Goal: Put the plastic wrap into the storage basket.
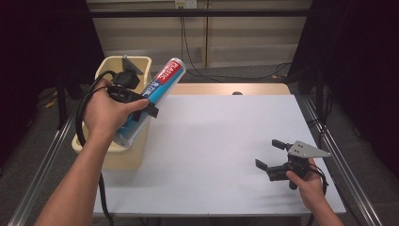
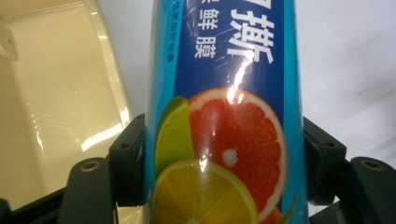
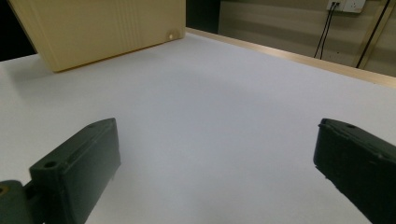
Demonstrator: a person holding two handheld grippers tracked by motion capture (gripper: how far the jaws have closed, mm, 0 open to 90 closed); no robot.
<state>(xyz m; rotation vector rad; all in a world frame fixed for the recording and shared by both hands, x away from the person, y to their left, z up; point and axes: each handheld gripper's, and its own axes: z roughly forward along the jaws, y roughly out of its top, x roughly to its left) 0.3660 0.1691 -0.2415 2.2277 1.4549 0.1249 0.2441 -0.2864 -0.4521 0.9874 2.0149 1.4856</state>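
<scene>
Left gripper [image 1: 141, 106] clamped on a long tube of cling film [image 1: 151, 100], jaws pressing both sides of it. Tube held in the air at a slant over the cream bin [image 1: 110, 155] at the table's far left, lower end above the bin's near part, upper end pointing up and to the far right.

Tube: slim cylinder, glossy wrapper, light blue at the edges with a dark blue panel down the middle. White cap-like end at the top. Red band near the top end with white capital letters, apparently "PLASTIC". In the left gripper view the wrapper [image 2: 224, 116] carries white Chinese characters, "鲜膜" readable, a larger character cut off above. Below them, printed fruit: a pink grapefruit half, a green lime wedge, a yellow lemon slice. Small line of print up the left edge, too fine to read.

Right gripper [image 1: 268, 154] low over the white table [image 1: 211, 141], near right, jaws spread wide with nothing between them.
</scene>
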